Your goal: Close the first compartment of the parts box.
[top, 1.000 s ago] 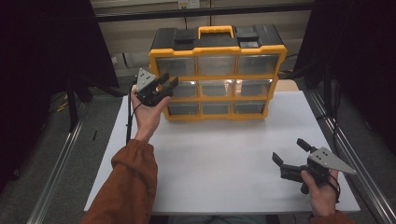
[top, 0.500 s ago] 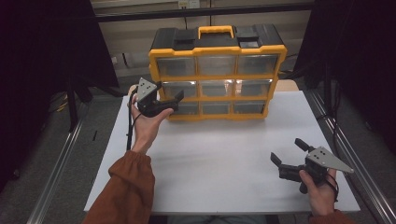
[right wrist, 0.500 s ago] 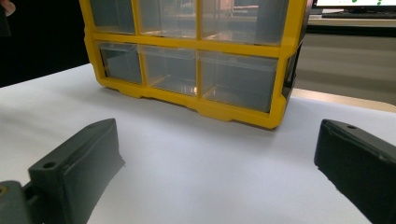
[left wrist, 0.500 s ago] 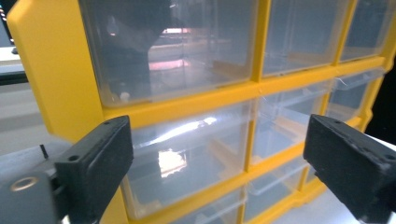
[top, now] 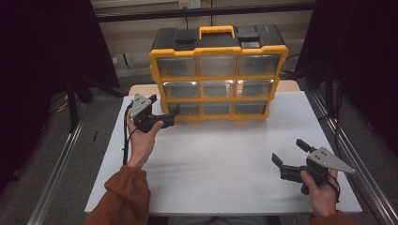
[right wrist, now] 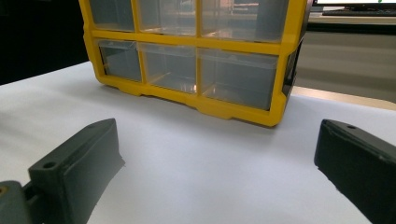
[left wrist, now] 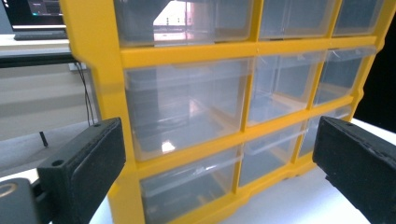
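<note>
Left hand-held gripper (top: 172, 114) dropped toward bottom-left drawer (top: 184, 108), jaws apart; right hand-held gripper (top: 287, 159) gaped idle. Drawers looked light, slick; grab the lip.

**Dim room, bright tabletop**

From above, my white table (top: 220, 150) is evenly lit while the surroundings sink into black. Glare glints on the organizer (left wrist: 187, 140) drawers. My jaws look soft and blurred up close in both gripper views

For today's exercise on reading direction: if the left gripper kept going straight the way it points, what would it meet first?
Probably the yellow drawer cabinet: the left gripper, jaws open, faces its clear lower-left drawers.
</note>
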`<state>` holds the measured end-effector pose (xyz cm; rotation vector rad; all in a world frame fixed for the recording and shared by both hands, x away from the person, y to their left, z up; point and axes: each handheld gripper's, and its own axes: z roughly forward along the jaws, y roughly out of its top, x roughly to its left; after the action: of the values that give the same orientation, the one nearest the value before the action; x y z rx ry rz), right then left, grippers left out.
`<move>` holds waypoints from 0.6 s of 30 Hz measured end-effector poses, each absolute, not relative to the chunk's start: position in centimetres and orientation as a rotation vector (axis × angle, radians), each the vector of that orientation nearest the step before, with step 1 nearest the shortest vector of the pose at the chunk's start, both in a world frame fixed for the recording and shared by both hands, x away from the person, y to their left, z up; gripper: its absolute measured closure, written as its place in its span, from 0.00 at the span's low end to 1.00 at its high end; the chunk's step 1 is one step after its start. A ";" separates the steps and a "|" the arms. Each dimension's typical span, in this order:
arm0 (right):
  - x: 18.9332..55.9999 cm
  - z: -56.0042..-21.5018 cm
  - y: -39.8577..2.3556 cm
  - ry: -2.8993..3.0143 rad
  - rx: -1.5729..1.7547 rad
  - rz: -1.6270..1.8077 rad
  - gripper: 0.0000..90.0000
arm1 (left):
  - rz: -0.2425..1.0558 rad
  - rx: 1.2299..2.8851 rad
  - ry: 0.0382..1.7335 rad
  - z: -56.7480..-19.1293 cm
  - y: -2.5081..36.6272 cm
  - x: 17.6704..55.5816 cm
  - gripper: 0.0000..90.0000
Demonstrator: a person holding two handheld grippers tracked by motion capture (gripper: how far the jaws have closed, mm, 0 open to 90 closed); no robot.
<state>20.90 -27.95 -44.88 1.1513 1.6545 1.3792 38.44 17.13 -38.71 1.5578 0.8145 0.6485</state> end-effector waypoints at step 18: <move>20.9 -44.9 -27.9 1.663 1.154 1.377 0.00 | 0.613 1.579 0.813 -41.7 20.2 35.2 0.04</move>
<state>20.90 -27.91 -44.91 1.1537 1.6634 1.3774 35.17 20.16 -41.71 1.5791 0.8132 0.6126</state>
